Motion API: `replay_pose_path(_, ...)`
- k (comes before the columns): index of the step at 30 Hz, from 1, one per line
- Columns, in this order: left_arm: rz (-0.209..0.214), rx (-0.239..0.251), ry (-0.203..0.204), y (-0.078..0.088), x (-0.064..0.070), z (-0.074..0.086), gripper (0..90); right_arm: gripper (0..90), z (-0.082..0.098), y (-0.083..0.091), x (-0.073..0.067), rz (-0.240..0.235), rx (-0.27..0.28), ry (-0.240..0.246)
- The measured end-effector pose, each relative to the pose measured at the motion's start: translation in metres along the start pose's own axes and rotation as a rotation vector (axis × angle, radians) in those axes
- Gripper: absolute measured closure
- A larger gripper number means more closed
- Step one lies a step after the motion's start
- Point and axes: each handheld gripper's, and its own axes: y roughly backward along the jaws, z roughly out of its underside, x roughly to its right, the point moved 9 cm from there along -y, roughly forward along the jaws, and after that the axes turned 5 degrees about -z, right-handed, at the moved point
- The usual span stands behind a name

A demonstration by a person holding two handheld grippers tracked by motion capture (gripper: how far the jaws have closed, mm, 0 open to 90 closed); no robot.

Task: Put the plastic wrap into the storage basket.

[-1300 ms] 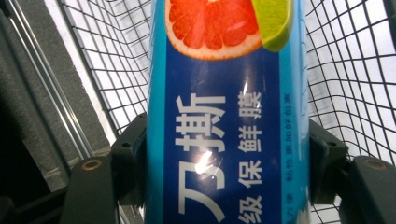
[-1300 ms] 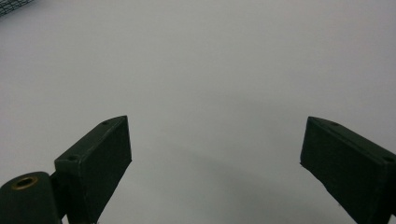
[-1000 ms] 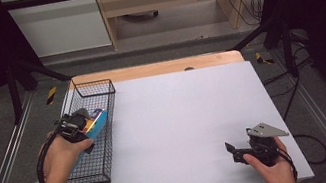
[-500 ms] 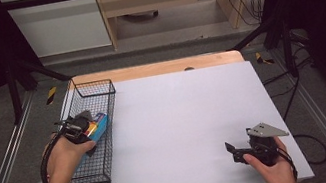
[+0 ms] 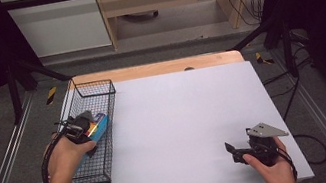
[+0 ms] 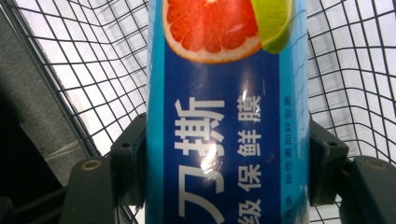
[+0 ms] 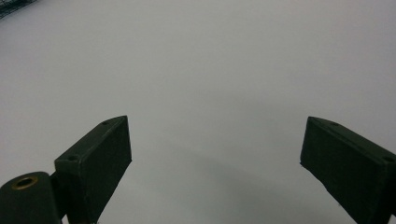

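**Box gripped over basket, little changed**

High view: I found the left gripper (image 5: 87, 126) at left centre, barely shifted from a second earlier, over the wire basket (image 5: 99, 88).

Left gripper view: jaws clenched on the blue box (image 6: 226, 140).

Right gripper view: the right gripper (image 7: 215, 149) stood released, idle.

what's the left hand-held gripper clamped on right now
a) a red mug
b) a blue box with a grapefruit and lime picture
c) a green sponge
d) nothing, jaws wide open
b: in the left gripper view the left hand-held gripper has both jaws pressed against the sides of the blue box, over the wire basket.
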Motion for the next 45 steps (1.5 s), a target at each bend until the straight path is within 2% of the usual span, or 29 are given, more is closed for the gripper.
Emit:
replay_pose_path(3, -0.001, 0.011, 0.0, 0.0, 0.0, 0.0, 31.6, 8.9, 0.0, 0.0, 0.0, -0.001, 0.0, 0.003)
replay_pose_path(6, -0.027, 0.036, -0.01, 0.001, 0.0, 0.0, 29.8, 8.9, 0.0, 0.0, -0.001, -0.003, -0.002, 0.007)
replay_pose_path(7, -0.041, 0.049, -0.016, 0.002, -0.001, 0.0, 25.2, 8.9, 0.0, 0.0, -0.001, -0.004, -0.003, 0.008)
replay_pose_path(8, -0.052, 0.093, -0.013, 0.011, -0.002, -0.002, 20.4, 8.9, 0.0, 0.0, -0.001, -0.004, -0.002, 0.008)
replay_pose_path(9, -0.052, 0.093, -0.013, 0.011, -0.002, -0.002, 18.6, 8.9, 0.0, 0.0, -0.001, -0.004, -0.002, 0.008)
replay_pose_path(10, -0.084, 0.154, -0.01, 0.024, -0.006, -0.005, 15.8, 8.9, 0.0, 0.0, 0.0, -0.001, -0.001, 0.007)
replay_pose_path(11, -0.084, 0.154, -0.01, 0.024, -0.006, -0.005, 14.9, 8.9, 0.0, 0.0, 0.0, -0.001, -0.001, 0.007)
replay_pose_path(14, -0.115, 0.269, 0.0, 0.047, -0.008, -0.007, 10.8, 8.9, 0.0, 0.001, 0.001, 0.001, -0.001, 0.01)
replay_pose_path(16, -0.115, 0.332, 0.011, 0.059, -0.007, -0.007, 10.6, 8.9, -0.001, 0.001, 0.001, 0.002, 0.0, 0.008)
replay_pose_path(17, -0.109, 0.386, 0.011, 0.069, -0.004, -0.006, 9.4, 8.8, -0.001, 0.001, 0.001, 0.005, 0.001, 0.008)
replay_pose_path(18, -0.109, 0.386, 0.011, 0.069, -0.004, -0.006, 9.3, 8.8, 0.0, 0.001, 0.002, 0.006, -0.001, 0.01)
replay_pose_path(20, -0.099, 0.439, 0.0, 0.081, 0.003, -0.006, 8.7, 8.7, 0.0, 0.001, 0.002, 0.007, -0.001, 0.011)
replay_pose_path(22, -0.085, 0.47, -0.016, 0.09, 0.012, -0.007, 8.6, 8.5, 0.0, 0.001, 0.002, 0.008, -0.002, 0.013)
replay_pose_path(23, -0.085, 0.47, -0.016, 0.09, 0.012, -0.007, 8.4, 8.5, 0.0, 0.001, 0.002, 0.008, -0.002, 0.013)
replay_pose_path(24, -0.075, 0.488, -0.037, 0.096, 0.02, -0.007, 8.3, 8.3, 0.0, 0.001, 0.002, 0.007, -0.003, 0.006)
replay_pose_path(25, -0.075, 0.488, -0.037, 0.096, 0.02, -0.007, 8.2, 8.3, 0.0, 0.001, 0.002, 0.007, -0.002, 0.008)
replay_pose_path(27, -0.067, 0.508, -0.053, 0.1, 0.028, -0.007, 8.1, 8.3, 0.0, 0.001, 0.003, 0.011, 0.003, 0.014)
replay_pose_path(31, -0.039, 0.54, -0.106, 0.102, 0.051, -0.009, 6.7, 8.0, 0.0, 0.002, 0.004, 0.01, 0.002, 0.0)
replay_pose_path(32, -0.039, 0.54, -0.106, 0.102, 0.051, -0.009, 6.7, 8.0, -0.001, 0.002, 0.004, 0.01, 0.002, 0.001)
replay_pose_path(36, -0.024, 0.561, -0.145, 0.101, 0.07, -0.011, 5.5, 8.1, 0.0, 0.002, 0.004, 0.011, 0.002, 0.001)
replay_pose_path(40, 0.012, 0.583, -0.174, 0.098, 0.089, -0.016, 5.5, 8.1, 0.0, 0.002, 0.004, 0.013, 0.001, 0.003)
replay_pose_path(42, 0.022, 0.587, -0.18, 0.096, 0.093, -0.017, 5.5, 8.0, 0.0, 0.002, 0.004, 0.013, 0.001, 0.001)
replay_pose_path(43, 0.039, 0.588, -0.192, 0.093, 0.101, -0.018, 5.5, 8.0, 0.0, 0.002, 0.004, 0.012, 0.001, 0.005)
replay_pose_path(44, 0.039, 0.588, -0.192, 0.093, 0.101, -0.018, 5.5, 8.0, 0.0, 0.002, 0.004, 0.012, 0.001, 0.005)
replay_pose_path(45, 0.039, 0.59, -0.214, 0.09, 0.106, -0.02, 5.5, 8.0, 0.0, 0.002, 0.004, 0.012, 0.001, 0.005)
